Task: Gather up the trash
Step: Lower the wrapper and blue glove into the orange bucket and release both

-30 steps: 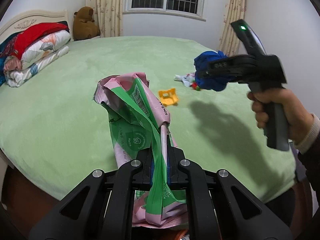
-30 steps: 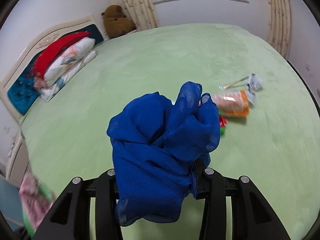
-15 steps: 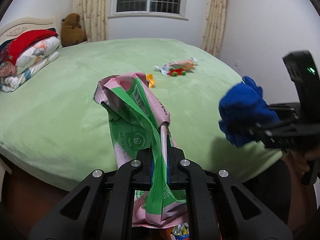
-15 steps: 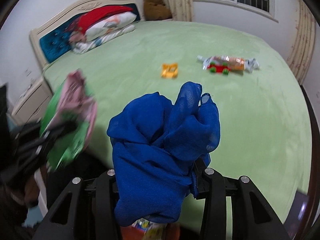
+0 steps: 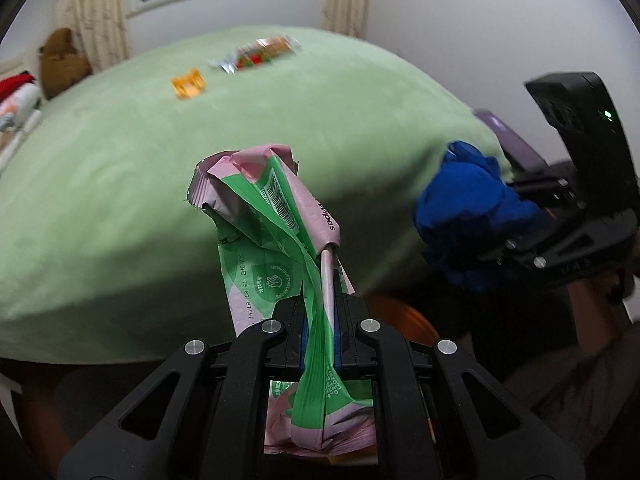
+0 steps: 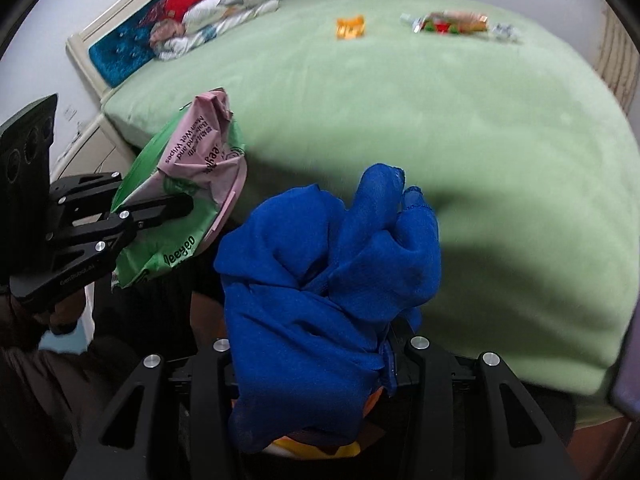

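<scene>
Both loads have come off the green bed [image 5: 120,184] to its foot since a second ago: our left gripper [image 5: 320,336] pinching the wet-wipes pack [image 5: 276,240], our right gripper [image 6: 316,356] clamping the blue cloth [image 6: 328,280], so dropping them comes next, while the orange wrapper [image 6: 351,27] waits on the bed.

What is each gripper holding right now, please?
Left gripper: shut on the wipes pack.
Right gripper: shut on the blue cloth.
</scene>
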Tool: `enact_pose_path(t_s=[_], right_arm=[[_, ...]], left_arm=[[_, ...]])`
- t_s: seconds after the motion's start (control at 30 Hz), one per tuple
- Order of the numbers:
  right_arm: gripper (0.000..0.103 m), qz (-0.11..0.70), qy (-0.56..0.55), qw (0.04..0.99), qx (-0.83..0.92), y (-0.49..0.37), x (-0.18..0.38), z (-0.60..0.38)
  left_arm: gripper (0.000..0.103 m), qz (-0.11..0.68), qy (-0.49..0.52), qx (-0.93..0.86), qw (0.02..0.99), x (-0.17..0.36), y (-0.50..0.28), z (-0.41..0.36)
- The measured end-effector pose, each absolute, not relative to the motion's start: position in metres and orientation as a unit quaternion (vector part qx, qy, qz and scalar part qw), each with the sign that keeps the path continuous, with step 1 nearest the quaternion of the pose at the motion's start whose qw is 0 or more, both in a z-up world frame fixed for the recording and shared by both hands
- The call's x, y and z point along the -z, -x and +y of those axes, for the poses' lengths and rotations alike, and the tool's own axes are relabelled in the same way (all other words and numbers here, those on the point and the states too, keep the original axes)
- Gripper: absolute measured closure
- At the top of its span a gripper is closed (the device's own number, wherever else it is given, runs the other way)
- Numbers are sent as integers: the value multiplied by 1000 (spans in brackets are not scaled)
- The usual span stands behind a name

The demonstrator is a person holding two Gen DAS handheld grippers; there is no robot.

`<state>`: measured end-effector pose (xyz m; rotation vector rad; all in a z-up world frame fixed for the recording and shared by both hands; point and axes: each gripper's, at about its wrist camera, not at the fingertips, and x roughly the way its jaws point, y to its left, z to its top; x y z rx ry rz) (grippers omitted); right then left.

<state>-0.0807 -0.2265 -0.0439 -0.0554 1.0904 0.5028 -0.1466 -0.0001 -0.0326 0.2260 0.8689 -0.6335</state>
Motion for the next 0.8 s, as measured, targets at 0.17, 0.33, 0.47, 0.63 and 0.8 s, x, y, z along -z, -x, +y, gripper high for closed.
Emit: enact_pose_path(t_s=[0.17,0.33,0.47,0.63,0.8], right_arm=[[59,540,23,805,-244,84,66,-223],[59,553,21,794,-252,87,73,-218],[59,567,38,783,-253,92,83,-214],[59,585,45,770,-251,93,97,-211],[59,603,56,755,-250,90,111,-203]], left_arm=[[96,442,-135,316,829,52,157,-3],[96,461,-131,327,815,59,162,-5],[96,487,-120,336,797,72,162,-9],[96,515,-121,345,775,88,163,-14],[96,537,-118,338,764,100,158,-15]])
